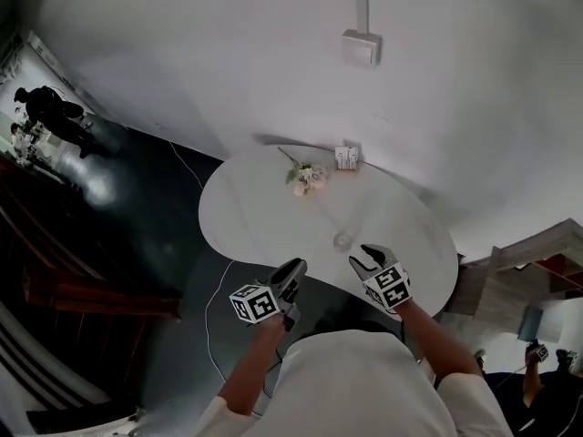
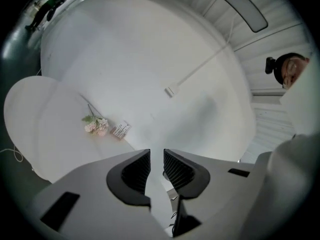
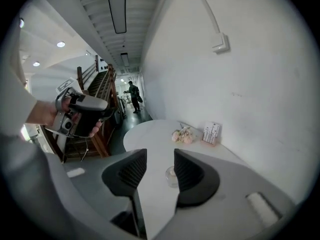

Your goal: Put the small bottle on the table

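White wall meets dark floor point(image 1: 146, 208) behind the white table point(image 1: 228, 217). On the table the bottle point(image 1: 342, 240) stands upright near me, with flowers point(image 1: 307, 177) and a card point(image 1: 346, 157) far off by the wall. My left claw point(image 2: 156, 156) is nearly closed and empty. My right claw point(image 3: 160, 159) is half open and empty. Its view shows the bottle just beyond the gap, which my left view misses.

A white worktop point(image 1: 264, 217) against a white wall point(image 1: 228, 53), over a dark, glossy floor point(image 1: 137, 208). The flowers point(image 1: 308, 178) are pale pink with green leaves; the small bottle point(image 1: 342, 240) is clear. The left tool point(image 1: 293, 269) and right tool point(image 1: 363, 255) are grey, with black ribbed pads point(image 2: 136, 170) and black-on-white square markers. The person's shirt point(image 1: 355, 381) is white.
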`<state>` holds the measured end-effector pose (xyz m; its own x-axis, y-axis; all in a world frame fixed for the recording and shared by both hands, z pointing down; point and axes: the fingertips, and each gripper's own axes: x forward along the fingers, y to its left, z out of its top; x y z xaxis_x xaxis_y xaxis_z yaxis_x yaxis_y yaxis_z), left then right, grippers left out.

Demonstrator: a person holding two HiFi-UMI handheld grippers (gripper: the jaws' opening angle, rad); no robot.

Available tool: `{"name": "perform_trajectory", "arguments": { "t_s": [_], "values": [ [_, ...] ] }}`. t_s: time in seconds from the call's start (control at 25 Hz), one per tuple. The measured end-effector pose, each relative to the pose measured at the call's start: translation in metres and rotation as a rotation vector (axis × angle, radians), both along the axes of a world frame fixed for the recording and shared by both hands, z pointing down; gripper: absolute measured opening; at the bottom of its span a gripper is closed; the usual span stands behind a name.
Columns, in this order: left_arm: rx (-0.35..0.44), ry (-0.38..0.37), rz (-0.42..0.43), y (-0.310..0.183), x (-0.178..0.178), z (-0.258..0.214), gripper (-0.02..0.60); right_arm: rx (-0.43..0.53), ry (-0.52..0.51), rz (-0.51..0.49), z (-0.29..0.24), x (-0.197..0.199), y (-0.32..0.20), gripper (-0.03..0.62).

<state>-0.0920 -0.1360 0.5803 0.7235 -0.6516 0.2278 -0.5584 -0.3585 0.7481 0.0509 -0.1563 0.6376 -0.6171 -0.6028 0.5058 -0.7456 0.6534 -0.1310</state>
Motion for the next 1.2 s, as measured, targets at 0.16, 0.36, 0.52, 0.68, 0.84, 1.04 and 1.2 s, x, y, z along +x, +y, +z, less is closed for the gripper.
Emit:
{"name": "perform_trajectory", "arguments": {
  "t_s": [0.16,0.36,0.52,0.68,0.84,1.04,1.2],
  "values": [
    [0.044,-0.067,0.067,0.012,0.003,-0.012,0.072,0.034,-0.009,0.039,-0.031,-0.004,0.019,0.162],
    [0.111,-0.156,0.14,0.028,0.004,-0.026,0.041,0.068,0.007,0.052,-0.059,-0.01,0.046,0.087],
    [0.17,-0.21,0.186,0.041,0.008,-0.035,0.029,0.101,0.027,0.079,-0.078,-0.007,0.065,0.069],
    [0.205,-0.224,0.219,0.056,0.016,-0.041,0.018,0.128,0.022,0.119,-0.094,0.0,0.086,0.052],
    [0.234,-0.242,0.237,0.068,0.026,-0.045,0.008,0.154,0.016,0.146,-0.105,0.007,0.101,0.035],
    [0.284,-0.273,0.215,0.074,0.034,-0.056,0.007,0.183,0.022,0.133,-0.113,0.014,0.109,0.012],
    [0.325,-0.318,0.189,0.079,0.04,-0.066,0.006,0.211,-0.002,0.105,-0.123,0.02,0.108,0.012]
  ]
}}
